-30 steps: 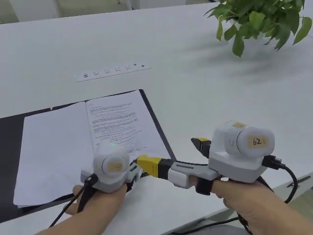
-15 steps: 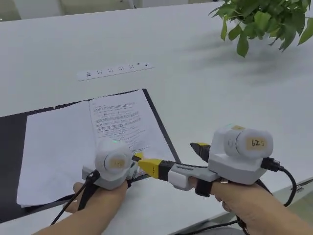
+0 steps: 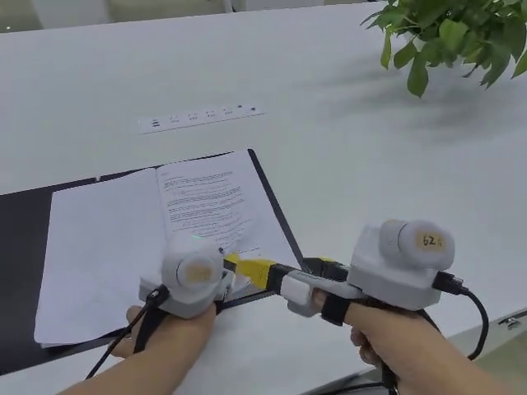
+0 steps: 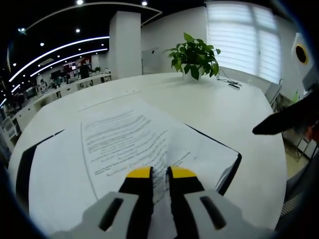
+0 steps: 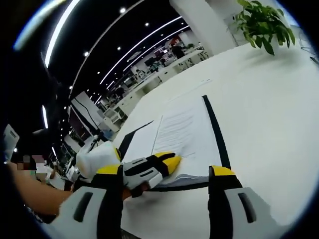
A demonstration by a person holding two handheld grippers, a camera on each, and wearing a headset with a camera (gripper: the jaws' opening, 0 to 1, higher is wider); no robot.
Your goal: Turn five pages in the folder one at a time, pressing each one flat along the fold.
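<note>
White page (image 3: 206,202) lay in the open folder (image 3: 20,222) before you. Your left gripper (image 4: 154,174) sat pressed together at its lower edge; your right gripper (image 5: 194,167), spread wide, had edged closer.

Big white table (image 3: 346,115) stretching away, with a leafy green plant (image 3: 449,33) sitting on its far side. Left of the plant, a strip of sockets (image 3: 202,118) lies flat on the tabletop. Behind the plant there are bright windows with blinds (image 4: 239,37). Left of it stands a white pillar (image 4: 124,45), and beyond that, curved ceiling light strips (image 4: 55,50) glow over rows of desks (image 4: 70,87).
</note>
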